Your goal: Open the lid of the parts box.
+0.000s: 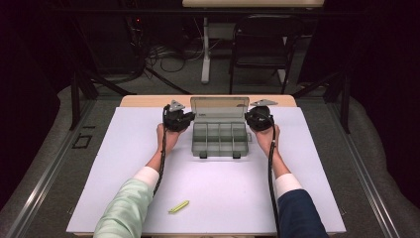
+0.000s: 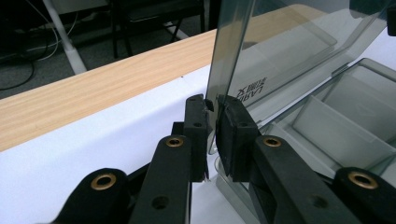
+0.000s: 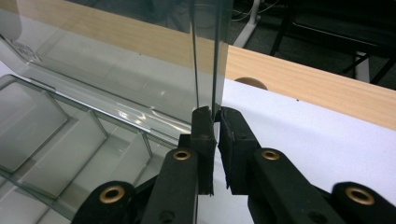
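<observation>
From where I stand, the risk is in the lid (image 1: 220, 106) of the clear compartment box (image 1: 219, 139): it stands open and nearly upright at the far side of the white mat (image 1: 124, 163) on the desk (image 1: 148, 100), and each gripper has it by one side edge, so if one hand pushes harder or turns sooner than the other, I would expect the thin plastic to twist at its hinge or spring out from between the fingers. The box itself looks light and sits loose on the mat, so an uneven pull could also drag or tip it. The left gripper (image 2: 212, 122) has its fingers (image 2: 233, 135) nearly together with the lid's left edge between them, and they look pinched on it low down, near the hinge. The right gripper (image 3: 215, 126) does the same on the other edge, its fingers (image 3: 233, 140) close about the plastic, though a sliver of gap shows on one side, so that grip looks the weaker to me. Both forearms reach straight forward from the near side, hands level with the box's sides, wrists low over the mat, cables trailing back along the sleeves. A small yellow-green marker (image 1: 179, 206) lies near the front edge, well apart from the box.
</observation>
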{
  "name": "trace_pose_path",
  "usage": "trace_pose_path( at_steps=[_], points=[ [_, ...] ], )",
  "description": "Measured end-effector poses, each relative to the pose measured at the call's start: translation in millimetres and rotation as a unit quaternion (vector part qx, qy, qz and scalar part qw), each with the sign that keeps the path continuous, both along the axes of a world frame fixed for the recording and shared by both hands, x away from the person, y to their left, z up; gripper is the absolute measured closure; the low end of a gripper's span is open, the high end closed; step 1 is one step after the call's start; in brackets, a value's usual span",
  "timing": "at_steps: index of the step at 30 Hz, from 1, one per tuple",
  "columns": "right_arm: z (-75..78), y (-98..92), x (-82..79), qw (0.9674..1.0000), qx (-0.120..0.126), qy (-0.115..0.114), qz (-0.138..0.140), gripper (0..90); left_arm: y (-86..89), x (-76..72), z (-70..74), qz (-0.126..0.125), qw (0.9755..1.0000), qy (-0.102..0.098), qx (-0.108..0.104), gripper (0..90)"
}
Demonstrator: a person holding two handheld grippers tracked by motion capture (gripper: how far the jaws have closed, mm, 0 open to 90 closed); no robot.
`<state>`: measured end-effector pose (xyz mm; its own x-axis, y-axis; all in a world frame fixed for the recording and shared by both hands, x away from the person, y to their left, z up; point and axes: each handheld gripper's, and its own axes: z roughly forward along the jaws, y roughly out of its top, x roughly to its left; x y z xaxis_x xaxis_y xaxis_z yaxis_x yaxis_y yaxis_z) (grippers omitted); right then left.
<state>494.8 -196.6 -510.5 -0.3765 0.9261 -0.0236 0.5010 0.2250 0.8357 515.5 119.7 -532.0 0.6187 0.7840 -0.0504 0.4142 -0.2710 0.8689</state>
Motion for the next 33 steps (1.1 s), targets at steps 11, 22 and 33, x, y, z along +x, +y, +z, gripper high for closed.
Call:
trace_pose_path(
  at_steps=[11,22,33],
  points=[
    [-10.4,0.8,6.4,0.9999,-0.002,0.015,-0.005,84.5,-5.6,5.3,-6.4,0.01,0.9997,0.011,0.02,81.4],
    [-18.7,1.5,10.6,0.9995,-0.014,0.027,-0.009,82.9,-8.1,7.9,-13.5,0.023,0.999,0.018,0.034,77.8],
    [-14.1,-1.5,3.0,0.9995,-0.004,0.031,0.006,69.8,-0.3,7.1,-8.0,0.042,0.9981,0.034,0.029,46.5]
  ],
)
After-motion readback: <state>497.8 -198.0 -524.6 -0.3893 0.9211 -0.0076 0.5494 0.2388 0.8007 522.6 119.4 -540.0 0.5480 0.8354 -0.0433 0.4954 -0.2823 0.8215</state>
